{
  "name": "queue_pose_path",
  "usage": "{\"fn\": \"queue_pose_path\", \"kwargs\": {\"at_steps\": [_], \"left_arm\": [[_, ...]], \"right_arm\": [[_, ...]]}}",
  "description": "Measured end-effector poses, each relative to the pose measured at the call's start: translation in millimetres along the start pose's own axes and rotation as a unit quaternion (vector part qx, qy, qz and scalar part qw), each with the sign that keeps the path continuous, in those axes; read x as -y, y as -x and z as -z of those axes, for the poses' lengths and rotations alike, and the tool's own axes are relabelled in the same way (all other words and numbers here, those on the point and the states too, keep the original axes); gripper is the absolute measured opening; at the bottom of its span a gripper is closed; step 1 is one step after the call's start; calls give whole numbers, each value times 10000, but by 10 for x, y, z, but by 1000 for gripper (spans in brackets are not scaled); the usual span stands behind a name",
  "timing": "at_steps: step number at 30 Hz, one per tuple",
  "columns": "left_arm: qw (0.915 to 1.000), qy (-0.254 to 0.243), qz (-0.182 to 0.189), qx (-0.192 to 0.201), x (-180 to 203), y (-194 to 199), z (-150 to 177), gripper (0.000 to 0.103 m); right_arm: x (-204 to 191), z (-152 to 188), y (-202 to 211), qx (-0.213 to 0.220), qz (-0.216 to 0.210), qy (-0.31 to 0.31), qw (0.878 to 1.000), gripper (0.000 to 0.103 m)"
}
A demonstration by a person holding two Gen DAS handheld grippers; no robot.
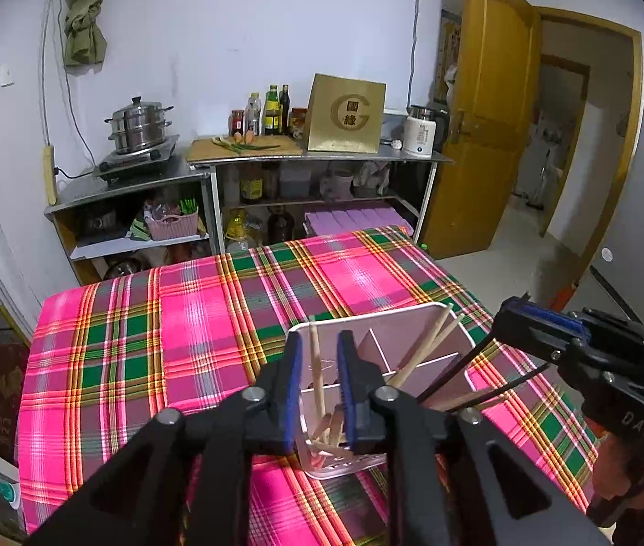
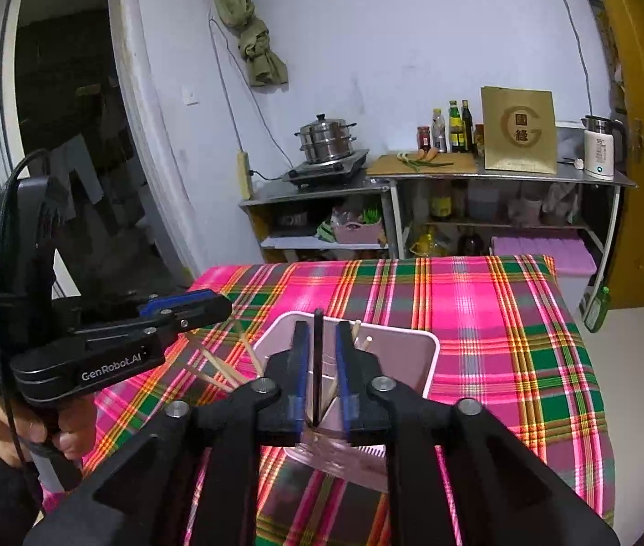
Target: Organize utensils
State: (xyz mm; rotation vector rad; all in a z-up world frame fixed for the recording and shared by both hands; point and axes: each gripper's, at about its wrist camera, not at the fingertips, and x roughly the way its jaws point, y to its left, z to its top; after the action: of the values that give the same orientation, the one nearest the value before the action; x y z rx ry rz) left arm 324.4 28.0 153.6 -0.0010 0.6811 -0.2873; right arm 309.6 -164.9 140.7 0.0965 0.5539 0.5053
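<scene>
A pale pink divided utensil holder [image 1: 417, 318] stands on the plaid table; it also shows in the right wrist view [image 2: 413, 341]. My left gripper [image 1: 319, 355] is open just above one compartment, with a wooden chopstick [image 1: 316, 364] standing loose between its fingers. More wooden chopsticks [image 1: 431, 341] lean in another compartment. My right gripper [image 2: 319, 355] is open over the holder with a black chopstick [image 2: 318, 364] standing loose between its fingers. In the left wrist view the right gripper [image 1: 545, 332] is at the right, black chopsticks [image 1: 481, 359] slanting under it.
The table has a pink, green and yellow plaid cloth [image 1: 185, 318]. Behind it stand metal shelves with a steamer pot [image 1: 139, 125], bottles [image 1: 271, 111], a cardboard box [image 1: 344, 113] and a kettle [image 1: 419, 134]. A yellow door [image 1: 490, 113] is open at right.
</scene>
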Motion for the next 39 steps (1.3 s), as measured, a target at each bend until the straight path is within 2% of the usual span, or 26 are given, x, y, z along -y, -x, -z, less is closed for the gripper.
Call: {"fn": "queue_pose_path", "kwargs": {"at_steps": [7,14,21,28,30,32,33,39], "left_arm": [[9995,33,45,314,23,342,36,26],[9982,76,14,594,80,730,269,32],[9971,132,-106,736,167,1022,688,36],[9967,280,-164,745,267,1142,1305,36],[9962,327,-212,774,303,1186,1459,36],[9957,374,-255,807,338,1223,1598,36],[9955,383,-279,816,355,1239,1646,36],[9945,339,-427,891,507,1368,2019,36]], "right_arm": [[-34,56,266,185,54,-5,9998,15],[-109,261,628,353,148,56,9992,17],[-276,584,963,462,239,187,9985,18],[-388,1037,1219,482,313,266,9980,20],[-413,1159,1270,478,344,285,9979,22],[-448,1287,1323,488,366,305,9977,38],[-464,1331,1348,488,366,314,9976,41],[-562,1656,1442,429,466,420,9971,42]]}}
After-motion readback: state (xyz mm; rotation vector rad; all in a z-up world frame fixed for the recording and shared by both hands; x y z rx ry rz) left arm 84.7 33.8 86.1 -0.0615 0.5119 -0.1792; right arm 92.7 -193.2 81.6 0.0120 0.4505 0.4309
